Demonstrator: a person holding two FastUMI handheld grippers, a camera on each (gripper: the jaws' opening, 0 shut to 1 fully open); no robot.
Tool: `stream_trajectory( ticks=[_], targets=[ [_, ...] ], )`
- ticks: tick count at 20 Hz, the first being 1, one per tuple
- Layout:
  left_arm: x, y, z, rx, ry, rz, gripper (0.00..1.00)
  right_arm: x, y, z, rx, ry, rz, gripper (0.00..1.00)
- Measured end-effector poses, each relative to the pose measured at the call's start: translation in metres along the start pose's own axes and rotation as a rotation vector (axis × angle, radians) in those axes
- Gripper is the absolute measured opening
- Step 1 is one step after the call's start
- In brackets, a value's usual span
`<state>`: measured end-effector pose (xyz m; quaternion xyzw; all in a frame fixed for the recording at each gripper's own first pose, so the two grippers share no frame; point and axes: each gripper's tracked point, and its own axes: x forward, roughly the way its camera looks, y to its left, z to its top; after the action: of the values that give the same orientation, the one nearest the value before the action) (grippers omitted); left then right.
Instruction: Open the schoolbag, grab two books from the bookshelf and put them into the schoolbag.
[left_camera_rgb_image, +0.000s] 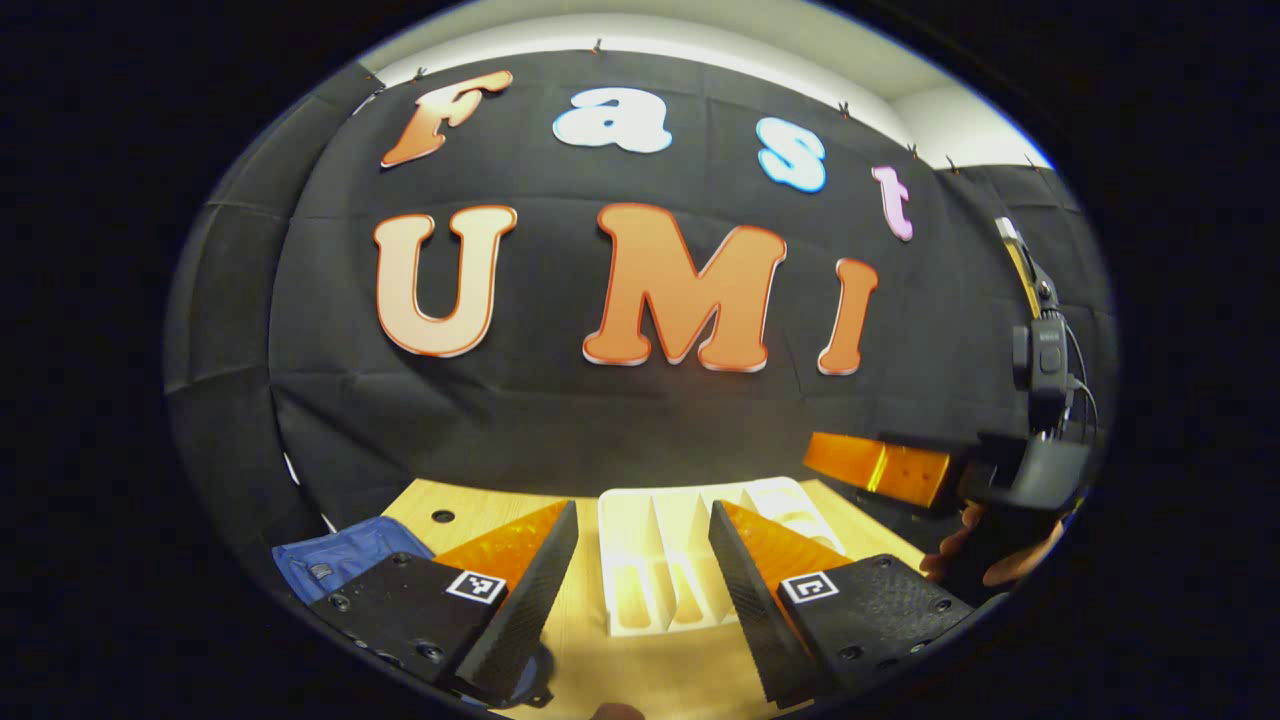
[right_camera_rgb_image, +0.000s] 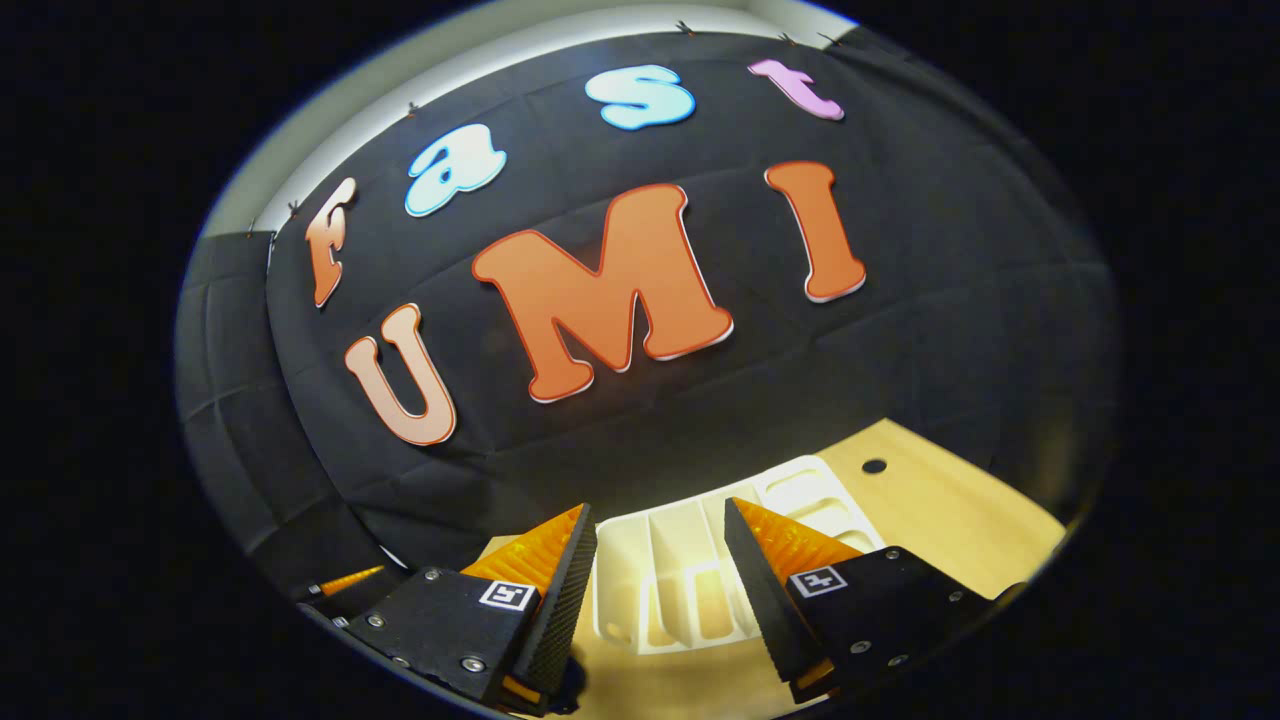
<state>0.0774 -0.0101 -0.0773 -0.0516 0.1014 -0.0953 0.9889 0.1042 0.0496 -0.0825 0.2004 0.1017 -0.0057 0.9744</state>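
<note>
Both grippers empty, jaws wide: left gripper (left_camera_rgb_image: 640, 600), right gripper (right_camera_rgb_image: 655, 600); white bookshelf (left_camera_rgb_image: 690, 560) at 12 o'clock on the counter (left_camera_rgb_image: 650, 670), slots look empty; blue schoolbag (left_camera_rgb_image: 340, 560) at 9 o'clock; step unclear, judged start or finish; next calls for checking the bag.

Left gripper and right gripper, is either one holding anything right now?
Nothing is held. The left gripper and right gripper are both open above the white rack.
</note>
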Motion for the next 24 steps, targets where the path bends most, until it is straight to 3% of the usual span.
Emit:
stream_trajectory(
  ticks=[6, 10, 12, 19, 24],
  targets=[
    [-0.012, 0.007, 0.033, 0.049, -0.144, 0.080, 0.84, -0.020, -0.010, 0.028, -0.137, -0.104, -0.041, 0.77],
    [-0.017, 0.008, 0.043, 0.053, -0.180, 0.107, 0.84, -0.033, 0.001, 0.035, -0.256, -0.160, -0.035, 0.80],
    [-0.020, 0.009, 0.046, 0.049, -0.207, 0.125, 0.89, -0.037, -0.001, 0.035, -0.296, -0.173, -0.045, 0.83],
    [-0.028, 0.003, 0.042, 0.076, -0.233, 0.163, 0.92, -0.039, -0.006, 0.030, -0.324, -0.185, -0.055, 0.93],
    [-0.031, -0.008, 0.060, 0.139, -0.276, 0.187, 0.94, -0.036, -0.002, 0.026, -0.329, -0.173, -0.039, 0.94]
  ],
)
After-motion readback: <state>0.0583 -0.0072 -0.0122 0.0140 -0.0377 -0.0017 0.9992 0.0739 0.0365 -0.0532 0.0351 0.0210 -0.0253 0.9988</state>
